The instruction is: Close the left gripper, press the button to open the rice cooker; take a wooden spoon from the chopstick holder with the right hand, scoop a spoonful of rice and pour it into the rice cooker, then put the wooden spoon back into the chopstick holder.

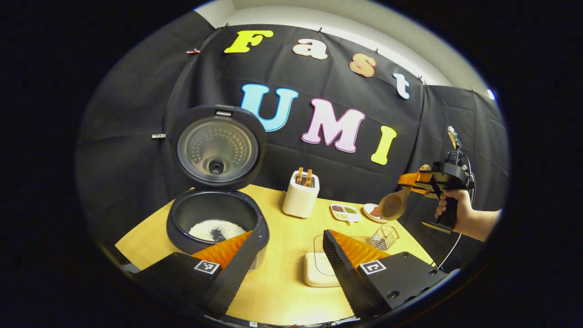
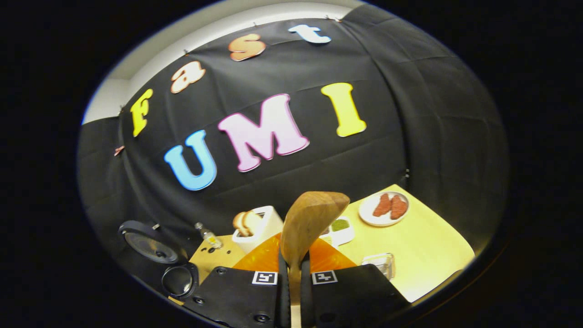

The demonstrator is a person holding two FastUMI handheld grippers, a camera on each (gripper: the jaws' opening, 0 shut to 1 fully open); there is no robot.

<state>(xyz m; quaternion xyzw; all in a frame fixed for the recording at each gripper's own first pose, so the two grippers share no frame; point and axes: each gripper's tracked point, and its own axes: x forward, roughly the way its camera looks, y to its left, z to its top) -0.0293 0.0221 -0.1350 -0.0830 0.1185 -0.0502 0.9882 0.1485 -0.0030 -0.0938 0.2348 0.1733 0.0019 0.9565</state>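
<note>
Left gripper (image 1: 284, 255) open, lower centre of left gripper view. Rice cooker (image 1: 217, 218) lid up, rice inside, centre left. Chopstick holder (image 1: 300, 195) mid-frame. Right gripper (image 2: 291, 291) clamped on wooden spoon (image 2: 309, 223), bowl raised, centre of right gripper view. Hand (image 1: 455, 207) at right edge.

A pale wooden surface (image 1: 282, 273) is seen carrying the cooker (image 1: 217, 218), holder (image 1: 300, 197), tray (image 1: 345, 212), plate (image 1: 372, 212) and basket (image 1: 384, 237).

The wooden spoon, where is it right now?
The wooden spoon is clamped in the right gripper; in the left gripper view it hangs in the air at the right, above the small plate.
</note>
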